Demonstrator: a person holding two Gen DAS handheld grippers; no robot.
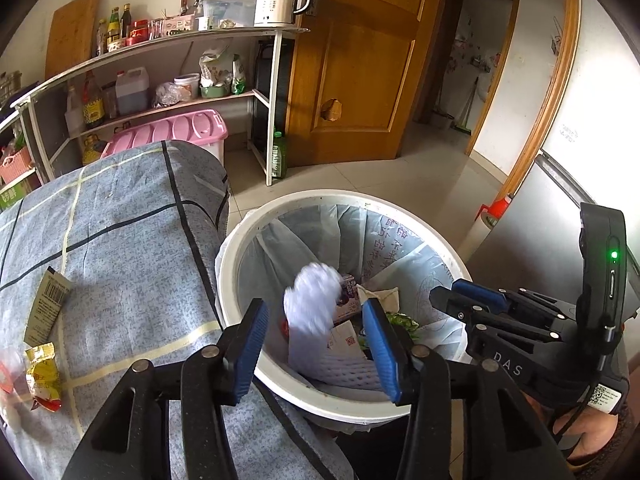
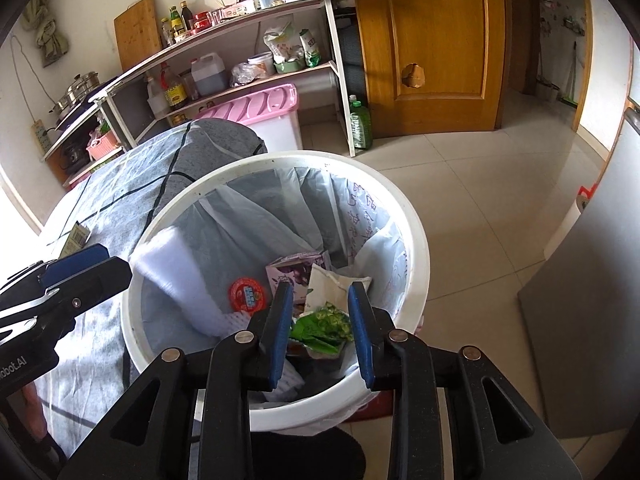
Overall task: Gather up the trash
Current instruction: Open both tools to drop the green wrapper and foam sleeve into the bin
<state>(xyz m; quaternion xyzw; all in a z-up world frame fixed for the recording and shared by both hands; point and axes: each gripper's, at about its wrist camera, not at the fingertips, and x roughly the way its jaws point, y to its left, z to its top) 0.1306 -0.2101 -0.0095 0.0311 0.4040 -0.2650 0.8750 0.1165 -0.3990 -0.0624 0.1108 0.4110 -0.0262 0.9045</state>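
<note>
While a white foam wrap [image 1: 314,304] showed as a blur inside the bin [image 1: 304,200], apparently dropping among the packets already there, the step in hand looked like the release of one piece of trash. The left hand-held gripper [image 1: 316,344] hung over the bin's near rim with its jaws spread and nothing between them; the right hand-held gripper [image 2: 320,332] hovered beside it over the same opening, jaws also apart and empty. More trash lay on the cloth-covered counter [image 1: 132,216] just left of the bin: a barcoded wrapper [image 1: 46,306] and a yellow packet [image 1: 42,372] (its edges blurred). The next move would probably call for swinging left, lowering over a wrapper and pinching its thin edge.
</note>
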